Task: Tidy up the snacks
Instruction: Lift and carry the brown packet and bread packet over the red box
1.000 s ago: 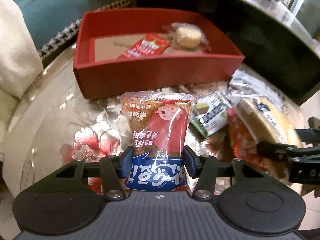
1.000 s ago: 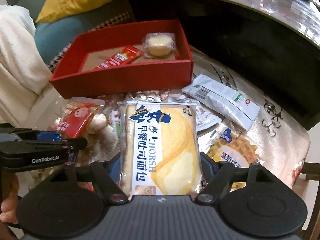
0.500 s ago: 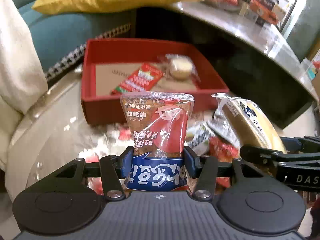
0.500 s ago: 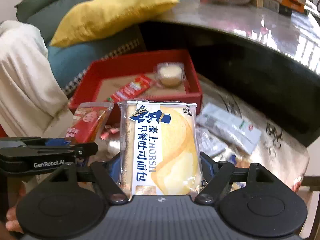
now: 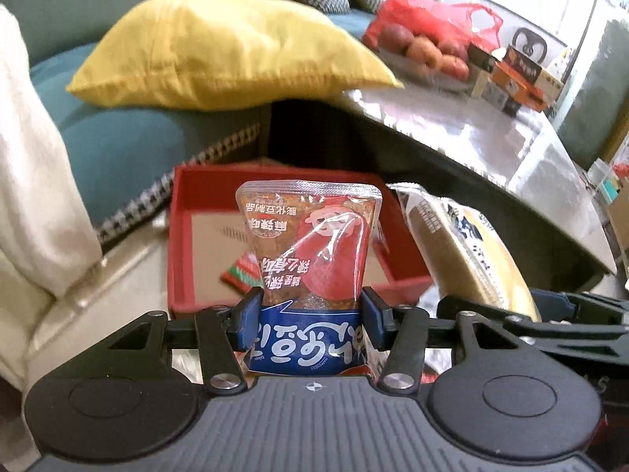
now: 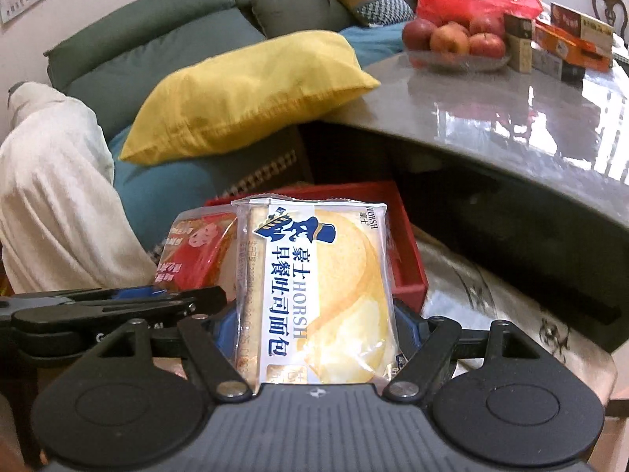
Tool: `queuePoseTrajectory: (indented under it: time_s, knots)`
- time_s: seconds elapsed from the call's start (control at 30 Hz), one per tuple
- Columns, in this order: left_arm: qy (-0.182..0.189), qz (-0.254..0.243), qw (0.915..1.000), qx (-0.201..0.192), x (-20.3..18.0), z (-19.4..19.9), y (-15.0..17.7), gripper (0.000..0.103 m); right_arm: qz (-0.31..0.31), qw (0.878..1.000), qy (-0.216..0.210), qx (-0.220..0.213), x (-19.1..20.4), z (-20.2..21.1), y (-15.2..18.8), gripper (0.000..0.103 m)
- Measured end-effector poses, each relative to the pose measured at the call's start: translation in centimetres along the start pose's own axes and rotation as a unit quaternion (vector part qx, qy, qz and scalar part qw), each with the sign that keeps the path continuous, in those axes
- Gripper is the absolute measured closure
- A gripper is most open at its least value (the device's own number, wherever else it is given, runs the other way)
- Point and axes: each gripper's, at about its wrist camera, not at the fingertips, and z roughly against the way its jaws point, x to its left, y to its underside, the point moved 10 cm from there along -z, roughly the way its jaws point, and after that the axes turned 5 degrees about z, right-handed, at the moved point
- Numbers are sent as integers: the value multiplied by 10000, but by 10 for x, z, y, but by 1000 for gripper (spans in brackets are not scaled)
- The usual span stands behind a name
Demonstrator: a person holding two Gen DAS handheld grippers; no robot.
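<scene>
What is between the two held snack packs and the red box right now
Nothing visible. The red-and-blue snack pouch in the left claw and the sliced bread pack in the right claw face the open red cardboard box directly.

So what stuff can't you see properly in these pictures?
- Most of the red box in the right wrist view: the bread packet in the right hand-held gripper covers it.
- The box floor's middle in the left wrist view: the red snack pouch in the left hand-held gripper hides it.
- The small red packet in the box: only a corner shows.
- The yellow pillow: blurred.
</scene>
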Motion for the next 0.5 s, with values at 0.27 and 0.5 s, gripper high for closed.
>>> queuePoseTrajectory:
  time_s: [0.27, 0.5]
  knots:
    - [-123, 185, 9996, -155, 7, -16, -33, 43, -108, 9998, -1, -142, -3, -24, -32, 32]
    - [-337, 225, 9990, -194, 14, -43, -54, 43, -231, 9997, 46, -65, -15, -56, -47, 32]
